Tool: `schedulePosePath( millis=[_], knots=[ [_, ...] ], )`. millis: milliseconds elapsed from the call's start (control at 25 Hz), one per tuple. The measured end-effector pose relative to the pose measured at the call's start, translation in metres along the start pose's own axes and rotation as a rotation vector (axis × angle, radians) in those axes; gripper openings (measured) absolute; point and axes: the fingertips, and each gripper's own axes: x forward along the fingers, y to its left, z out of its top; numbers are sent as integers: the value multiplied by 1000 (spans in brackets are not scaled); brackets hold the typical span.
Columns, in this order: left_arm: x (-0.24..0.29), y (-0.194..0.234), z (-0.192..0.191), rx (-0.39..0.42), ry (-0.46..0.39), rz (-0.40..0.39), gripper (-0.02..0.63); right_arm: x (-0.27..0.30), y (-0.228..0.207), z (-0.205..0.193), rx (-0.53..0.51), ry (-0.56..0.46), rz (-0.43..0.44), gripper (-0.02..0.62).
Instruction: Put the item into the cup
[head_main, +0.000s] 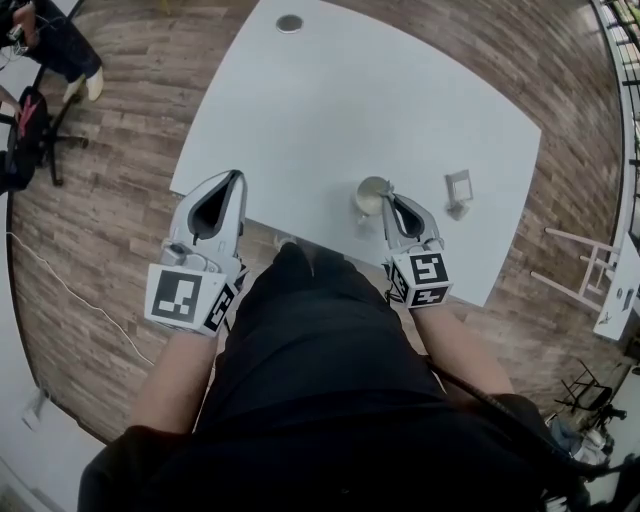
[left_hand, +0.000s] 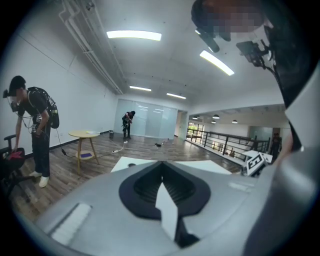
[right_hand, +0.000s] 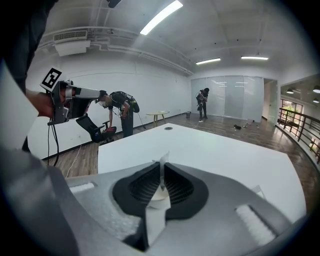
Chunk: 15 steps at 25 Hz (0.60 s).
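With the cup (head_main: 370, 198) pinched at its rim in the right gripper (head_main: 391, 201) jaws and the left gripper (head_main: 236, 177) jaws clenched empty, the cup can be tipped if dragged.

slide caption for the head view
Right gripper pinches the cup rim on the white table; item lies beside it.

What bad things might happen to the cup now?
The right gripper seems to pinch only the cup's thin rim, near the table's front edge, so the cup may tip or slip off. The item lies apart on the table, and the shut left gripper is far from it.
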Motion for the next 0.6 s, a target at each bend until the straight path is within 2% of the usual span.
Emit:
schedulePosePath(
  millis=[600],
  knots=[
    [-6,9,-9,-7,34,19,-2,6,12,-7,16,21,37,25]
  ],
)
